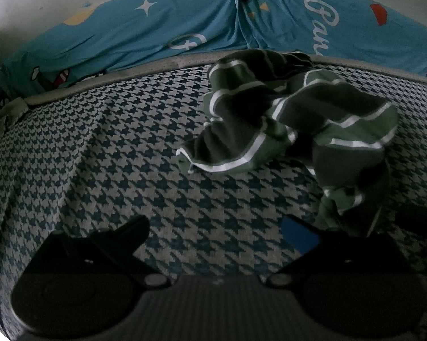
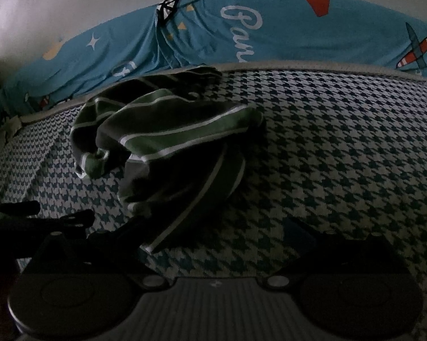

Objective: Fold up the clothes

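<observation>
**Crumpled garment awaiting first grasp**

The left gripper (image 1: 213,233) is held low over the houndstooth cover (image 1: 99,156), its jaws spread wide with only the cover between them. The right gripper (image 2: 213,233) is likewise spread; a striped hem of the garment lies just beside its left finger, but nothing is pinched. This low, open posture is judged to be a preparation for taking hold of edges.

The green striped garment (image 1: 293,113) lies bunched on the cover, ahead and to the right in the left view and ahead and to the left in the right view, so it sits between both tools. Folding is judged not yet begun; spreading flat is required first.

Farther back, a blue printed sheet (image 1: 156,28) is draped along the wall.
</observation>
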Available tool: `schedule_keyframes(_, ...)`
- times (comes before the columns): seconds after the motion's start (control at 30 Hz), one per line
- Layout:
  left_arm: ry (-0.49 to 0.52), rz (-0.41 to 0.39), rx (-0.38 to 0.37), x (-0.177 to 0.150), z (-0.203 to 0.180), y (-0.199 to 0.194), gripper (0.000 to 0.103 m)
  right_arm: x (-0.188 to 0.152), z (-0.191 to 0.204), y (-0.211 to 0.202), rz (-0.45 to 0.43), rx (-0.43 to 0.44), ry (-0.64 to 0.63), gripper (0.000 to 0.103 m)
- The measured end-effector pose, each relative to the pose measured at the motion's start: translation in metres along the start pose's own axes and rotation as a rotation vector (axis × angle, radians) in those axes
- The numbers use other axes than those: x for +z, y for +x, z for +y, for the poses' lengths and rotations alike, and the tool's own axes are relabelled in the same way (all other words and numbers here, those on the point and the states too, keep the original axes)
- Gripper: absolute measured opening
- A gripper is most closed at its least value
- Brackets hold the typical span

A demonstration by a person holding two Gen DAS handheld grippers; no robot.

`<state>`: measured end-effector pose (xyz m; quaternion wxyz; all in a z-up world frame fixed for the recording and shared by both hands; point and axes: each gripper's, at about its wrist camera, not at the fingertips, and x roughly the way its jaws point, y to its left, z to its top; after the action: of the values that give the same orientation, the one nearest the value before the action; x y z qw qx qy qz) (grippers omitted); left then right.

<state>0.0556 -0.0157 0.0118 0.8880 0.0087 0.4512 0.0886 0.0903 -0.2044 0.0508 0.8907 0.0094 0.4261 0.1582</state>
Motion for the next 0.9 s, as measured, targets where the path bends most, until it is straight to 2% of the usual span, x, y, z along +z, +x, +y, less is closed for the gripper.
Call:
schedule_keyframes(0.2, 0.004, -0.003, -0.010, -0.002, 0.002, -0.001, 0.103, 0.002, 0.002, -0.001, -0.007, -0.003, -0.008, 0.103)
schedule_keyframes(0.27, 0.004, -0.010, -0.013, -0.002, 0.002, -0.003, 0.103, 0.003, 0.001, -0.002, -0.015, -0.006, -0.007, 0.100)
schedule_keyframes(0.43, -0.012, -0.062, -0.002, 0.003, 0.010, -0.009, 0.103, 0.008, -0.004, -0.009, -0.050, -0.002, 0.007, 0.097)
schedule_keyframes(0.57, -0.027, -0.095, 0.013, 0.007, 0.018, -0.011, 0.102, 0.015, -0.007, -0.016, -0.090, 0.014, 0.015, 0.090)
schedule_keyframes(0.73, -0.058, -0.127, -0.003, 0.014, 0.029, -0.014, 0.095, 0.025, -0.007, -0.021, -0.145, 0.044, 0.015, 0.083)
schedule_keyframes(0.9, -0.095, -0.145, -0.040, 0.023, 0.034, -0.014, 0.083, 0.039, -0.003, -0.020, -0.196, 0.089, 0.006, 0.073)
